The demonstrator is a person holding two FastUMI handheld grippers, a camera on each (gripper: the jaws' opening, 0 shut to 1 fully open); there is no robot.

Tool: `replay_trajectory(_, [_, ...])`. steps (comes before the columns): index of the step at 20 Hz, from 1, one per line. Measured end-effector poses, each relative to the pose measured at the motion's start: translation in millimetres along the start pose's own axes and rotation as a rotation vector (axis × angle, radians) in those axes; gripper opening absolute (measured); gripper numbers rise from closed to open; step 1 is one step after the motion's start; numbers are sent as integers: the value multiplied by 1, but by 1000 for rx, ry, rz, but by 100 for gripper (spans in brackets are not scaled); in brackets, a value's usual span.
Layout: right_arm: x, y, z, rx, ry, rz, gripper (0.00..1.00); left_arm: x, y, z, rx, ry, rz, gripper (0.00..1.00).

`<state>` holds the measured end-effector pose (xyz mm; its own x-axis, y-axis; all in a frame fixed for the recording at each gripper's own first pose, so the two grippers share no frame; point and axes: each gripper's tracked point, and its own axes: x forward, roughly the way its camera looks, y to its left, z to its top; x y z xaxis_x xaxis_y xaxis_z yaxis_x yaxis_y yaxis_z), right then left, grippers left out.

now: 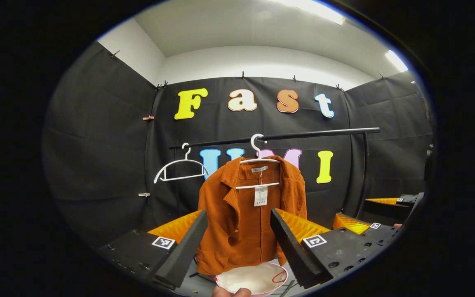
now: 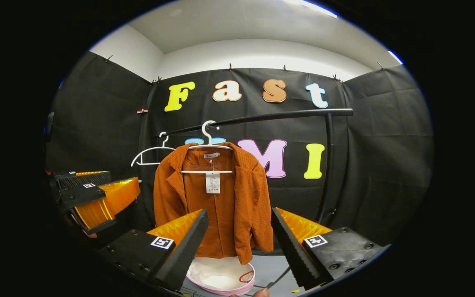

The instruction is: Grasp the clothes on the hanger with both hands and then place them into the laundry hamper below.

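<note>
An orange-brown corduroy jacket (image 1: 241, 214) hangs on a white hanger (image 1: 258, 159) from a black rail (image 1: 287, 136), a paper tag at its collar. Below it stands a white hamper with a pink rim (image 1: 254, 280). My left gripper (image 1: 237, 231) is open, its fingers framing the jacket from a distance. In the right gripper view the same jacket (image 2: 217, 202) hangs on its hanger (image 2: 208, 144) above the hamper (image 2: 221, 276). My right gripper (image 2: 239, 231) is open too, short of the cloth. The left gripper (image 2: 93, 198) shows at the left of that view.
An empty white hanger (image 1: 179, 169) hangs on the rail left of the jacket. The rail's upright post (image 1: 361, 177) stands at the right. A fingertip shows at the bottom edge (image 1: 231, 292). Black cloth walls close the booth on three sides.
</note>
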<state>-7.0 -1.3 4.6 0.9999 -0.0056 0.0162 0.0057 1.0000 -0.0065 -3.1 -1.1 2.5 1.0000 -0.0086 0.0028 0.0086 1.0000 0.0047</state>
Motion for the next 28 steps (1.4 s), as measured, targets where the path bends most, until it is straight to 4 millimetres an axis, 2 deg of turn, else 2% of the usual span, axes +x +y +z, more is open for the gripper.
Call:
replay_trajectory(6, [15, 8, -5, -9, 13, -29, 99, 18, 5, -4, 2, -6, -46, 99])
replay_trajectory(13, [34, 41, -1, -17, -19, -59, 99, 44, 28, -18, -29, 16, -133, 97])
replay_trajectory(14, [36, 44, -2, -17, -22, -64, 96, 47, 32, -21, -30, 19, -147, 97])
replay_trajectory(17, [44, 49, -8, -8, -4, -85, 99, 53, 41, -24, -28, 17, -168, 97])
replay_trajectory(22, [65, 54, -6, -14, -3, -81, 98, 67, 44, -18, -48, 0, -171, 96])
replay_trajectory(24, [76, 51, -6, -10, -1, -73, 98, 75, 43, -18, -46, -2, -159, 99])
replay_trajectory(28, [104, 40, -7, 10, -5, -55, 98, 95, 34, -20, -39, 4, -129, 96])
